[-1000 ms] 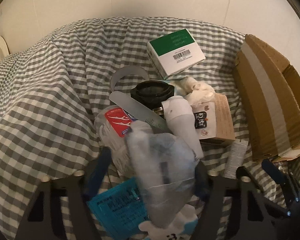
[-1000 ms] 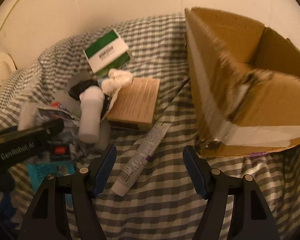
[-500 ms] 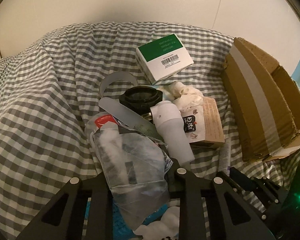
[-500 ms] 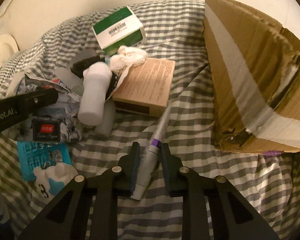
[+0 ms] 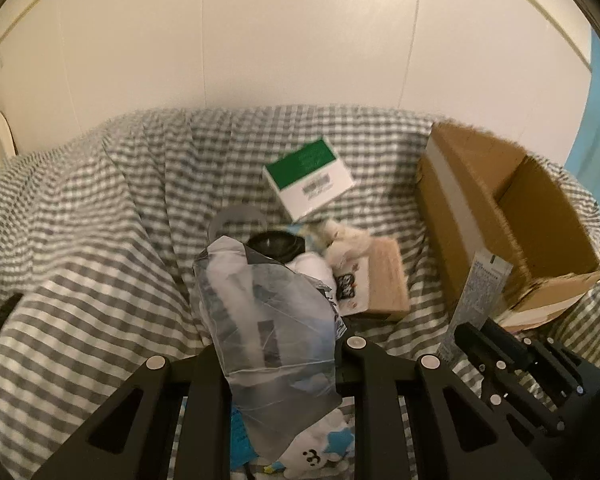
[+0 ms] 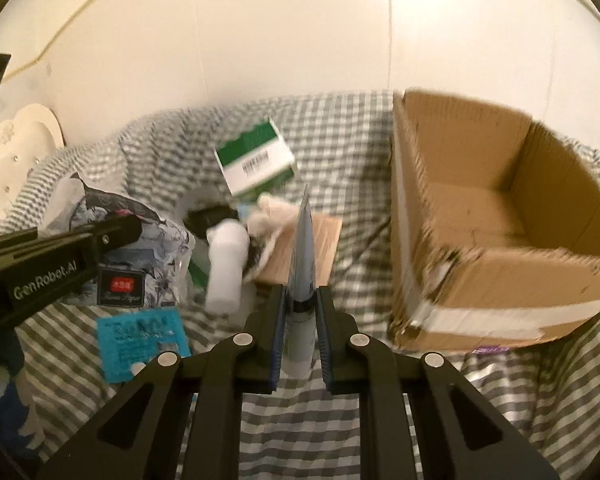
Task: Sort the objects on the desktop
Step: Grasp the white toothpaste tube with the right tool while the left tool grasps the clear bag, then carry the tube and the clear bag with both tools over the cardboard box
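My left gripper (image 5: pixel 278 354) is shut on a clear plastic packet (image 5: pixel 266 312) with a floral print and holds it above the checked cloth; the packet also shows in the right wrist view (image 6: pixel 140 236). My right gripper (image 6: pixel 300 312) is shut on a white tube (image 6: pixel 302 264) and holds it upright, lifted off the cloth; the tube also shows in the left wrist view (image 5: pixel 474 302). An open, empty cardboard box (image 6: pixel 496 216) stands at the right, also seen in the left wrist view (image 5: pixel 504 220).
On the checked cloth (image 5: pixel 100 220) lie a green-and-white box (image 5: pixel 310 176), a brown box (image 5: pixel 386 284), a white bottle (image 6: pixel 226 268), crumpled tissue (image 6: pixel 270 212), a black lid (image 5: pixel 276 244), a blue card (image 6: pixel 142 336). A white wall stands behind.
Both grippers have closed and risen: the left lifted the plastic packet, the right closed on the tube and lifted it upright off the cloth.
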`<state>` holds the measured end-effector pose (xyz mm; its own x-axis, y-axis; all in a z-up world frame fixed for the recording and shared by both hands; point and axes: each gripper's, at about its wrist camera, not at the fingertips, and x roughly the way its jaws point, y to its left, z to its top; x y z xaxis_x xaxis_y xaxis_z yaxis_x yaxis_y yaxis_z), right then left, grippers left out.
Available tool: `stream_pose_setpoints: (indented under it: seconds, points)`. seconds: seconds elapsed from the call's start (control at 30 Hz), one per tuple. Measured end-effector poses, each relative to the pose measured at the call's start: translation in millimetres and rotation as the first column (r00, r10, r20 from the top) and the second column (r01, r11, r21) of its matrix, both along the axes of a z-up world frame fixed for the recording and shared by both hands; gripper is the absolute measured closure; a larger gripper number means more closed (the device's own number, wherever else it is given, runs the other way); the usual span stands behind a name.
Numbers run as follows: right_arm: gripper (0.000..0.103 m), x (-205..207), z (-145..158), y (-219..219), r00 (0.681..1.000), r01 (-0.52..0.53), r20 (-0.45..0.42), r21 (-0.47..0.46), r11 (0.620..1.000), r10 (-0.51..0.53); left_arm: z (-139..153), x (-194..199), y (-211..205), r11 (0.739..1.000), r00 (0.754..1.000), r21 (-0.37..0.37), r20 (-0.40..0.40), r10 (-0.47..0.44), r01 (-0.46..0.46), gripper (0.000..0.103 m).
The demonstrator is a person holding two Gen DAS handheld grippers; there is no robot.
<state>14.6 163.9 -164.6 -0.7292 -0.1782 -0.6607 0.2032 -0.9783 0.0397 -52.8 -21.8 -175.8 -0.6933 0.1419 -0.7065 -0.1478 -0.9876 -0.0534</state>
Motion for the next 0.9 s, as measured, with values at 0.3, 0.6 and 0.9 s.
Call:
stream_pose_setpoints:
  seconds: [0.3, 0.6, 0.9]
  points:
    - [0.089, 34.5, 61.8, 13.3, 0.982, -0.007, -0.188, -0.045, 0.999, -0.001, 50.1, 32.0, 6.1, 1.000, 0.991, 0.013, -0.132, -0.011, 0.013, 0.084]
    - [0.089, 62.8, 116.8, 33.2, 0.942, -0.005, -0.335, -0.093, 0.996, -0.027, 97.6, 55.5, 21.6, 0.999, 0.967, 0.032, -0.252, -0.033, 0.042, 0.084]
    - [0.089, 82.8, 163.3, 68.0, 0.894, 0.040, -0.437, -0.141, 0.989, -0.099, 137.4, 62.4, 48.3, 0.994, 0.936, 0.056, -0.346, -0.065, 0.090, 0.084]
